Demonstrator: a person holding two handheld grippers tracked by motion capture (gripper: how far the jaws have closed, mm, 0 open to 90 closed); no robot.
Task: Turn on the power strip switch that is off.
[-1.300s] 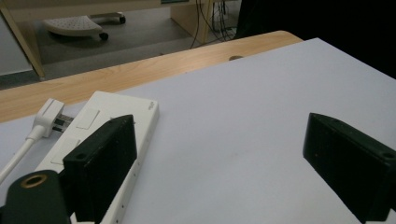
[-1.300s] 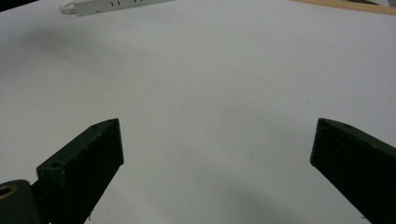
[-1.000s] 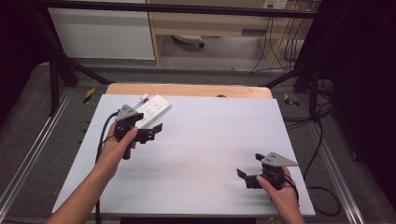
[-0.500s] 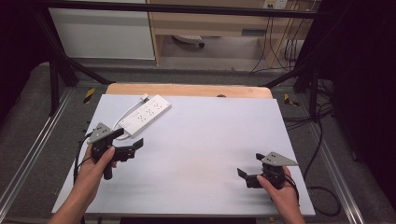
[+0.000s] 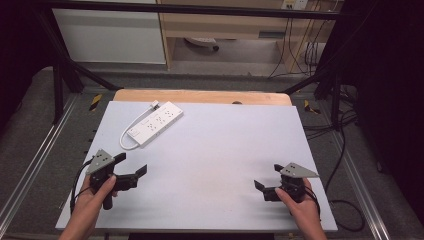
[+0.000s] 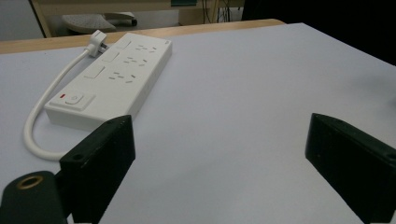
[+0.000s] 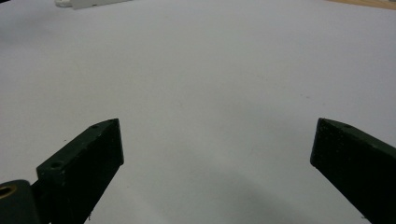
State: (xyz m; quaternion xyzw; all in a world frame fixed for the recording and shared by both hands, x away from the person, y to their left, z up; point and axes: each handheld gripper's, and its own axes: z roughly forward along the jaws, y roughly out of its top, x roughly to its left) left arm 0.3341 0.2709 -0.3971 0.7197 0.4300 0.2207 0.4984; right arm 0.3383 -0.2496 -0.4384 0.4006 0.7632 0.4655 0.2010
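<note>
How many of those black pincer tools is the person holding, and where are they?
2. The left gripper is in the person's hand near the table's near-left corner, jaws open and empty, below the white power strip. The right gripper sits near the near-right corner, also open.

No text or label can be read.

Power strip (image 6: 109,79): smooth white plastic, slight sheen, rubbery cord. Table (image 5: 225,165): matt pale sheet over a wood edge at 12 o'clock. Left gripper (image 6: 219,163): matt black plastic.
</note>
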